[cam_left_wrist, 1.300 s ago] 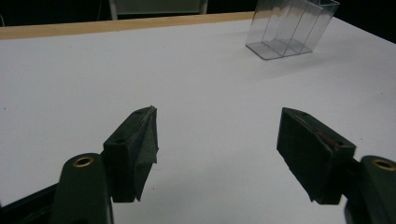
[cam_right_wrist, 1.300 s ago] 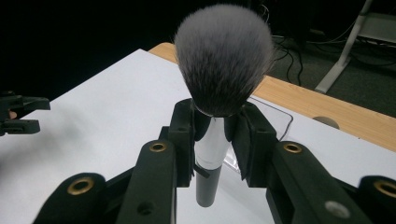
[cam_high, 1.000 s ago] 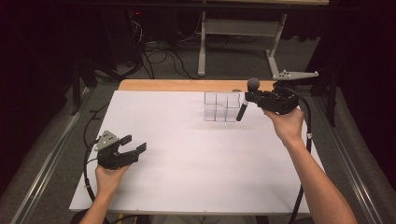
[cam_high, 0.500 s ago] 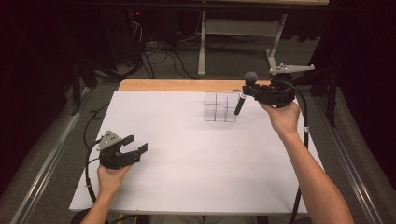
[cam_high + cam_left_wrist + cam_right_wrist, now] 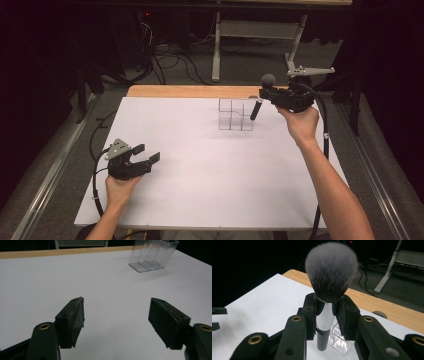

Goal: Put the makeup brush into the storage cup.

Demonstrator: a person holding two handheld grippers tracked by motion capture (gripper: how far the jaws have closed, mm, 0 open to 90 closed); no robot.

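Makeup brush (image 5: 325, 312) handle, end behind gripper (image 5: 327, 315)

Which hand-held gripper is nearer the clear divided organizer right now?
Right. The right hand-held gripper, shut on a makeup brush, is just beside the clear organizer at its right edge. The left hand-held gripper rests open far across the table, near the person.

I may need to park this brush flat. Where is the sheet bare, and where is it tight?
Bare: the middle of the white sheet, between the left gripper and the clear organizer. Tight: the far right corner, where the right gripper holds the brush beside the organizer.
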